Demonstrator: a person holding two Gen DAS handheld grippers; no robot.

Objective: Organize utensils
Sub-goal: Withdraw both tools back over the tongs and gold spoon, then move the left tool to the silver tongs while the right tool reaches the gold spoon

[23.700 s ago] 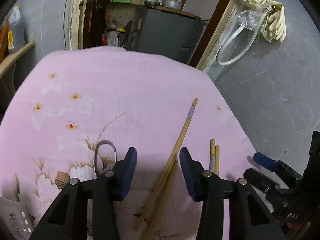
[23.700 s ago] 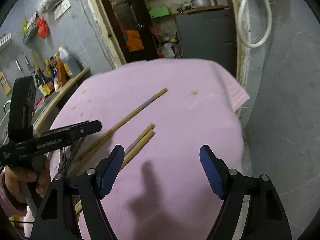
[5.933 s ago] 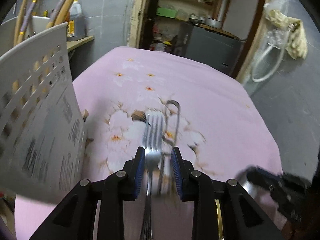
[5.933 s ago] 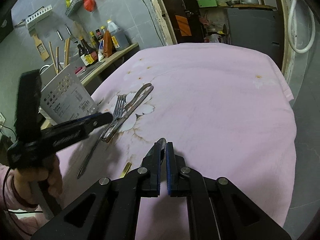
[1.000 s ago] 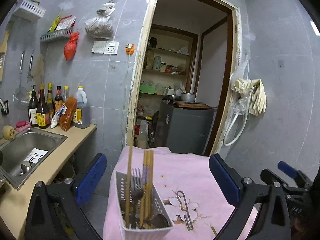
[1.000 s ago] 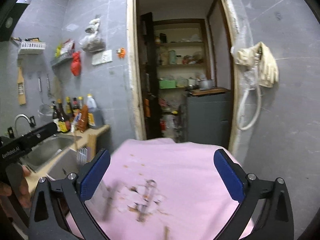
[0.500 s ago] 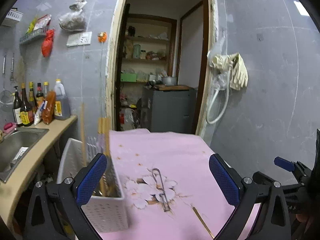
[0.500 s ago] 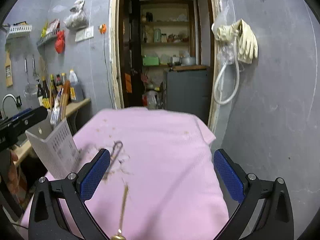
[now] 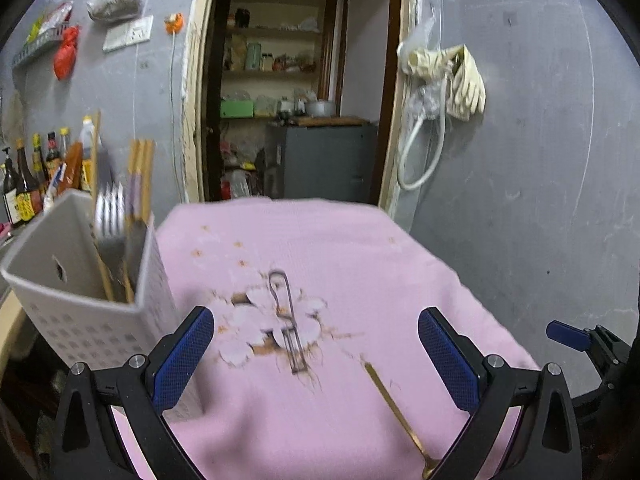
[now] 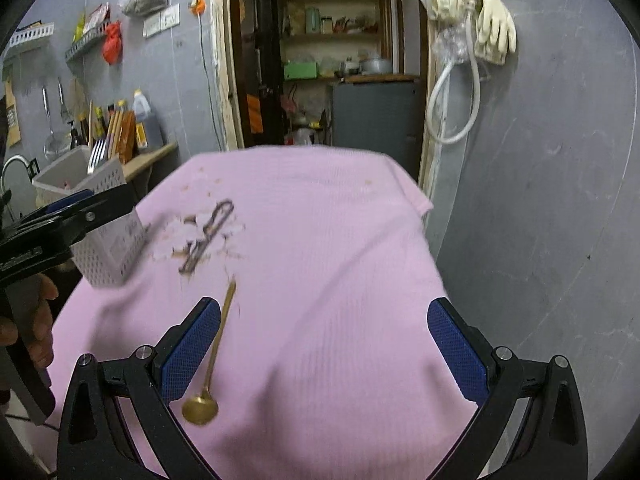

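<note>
A white perforated utensil basket (image 9: 76, 320) stands at the left of the pink cloth and holds chopsticks (image 9: 140, 176) and a fork (image 9: 109, 208); it also shows in the right wrist view (image 10: 108, 240). Metal tongs (image 9: 286, 322) lie on the cloth's flower print, also in the right wrist view (image 10: 206, 236). A gold spoon (image 10: 212, 356) lies nearer, its handle in the left wrist view (image 9: 394, 400). My left gripper (image 9: 316, 356) is open and empty above the tongs. My right gripper (image 10: 324, 356) is open and empty, right of the spoon.
The pink cloth (image 10: 340, 260) covers a table with edges dropping off at the right and far side. A counter with bottles (image 9: 28, 184) and a sink is at the left. A doorway (image 9: 296, 120) and grey cabinet lie behind. Gloves and a hose (image 10: 480, 28) hang on the wall.
Both grippers have tilted down and come closer to the table. The basket, tongs and spoon look larger and nearer. Both jaws stay wide open.
</note>
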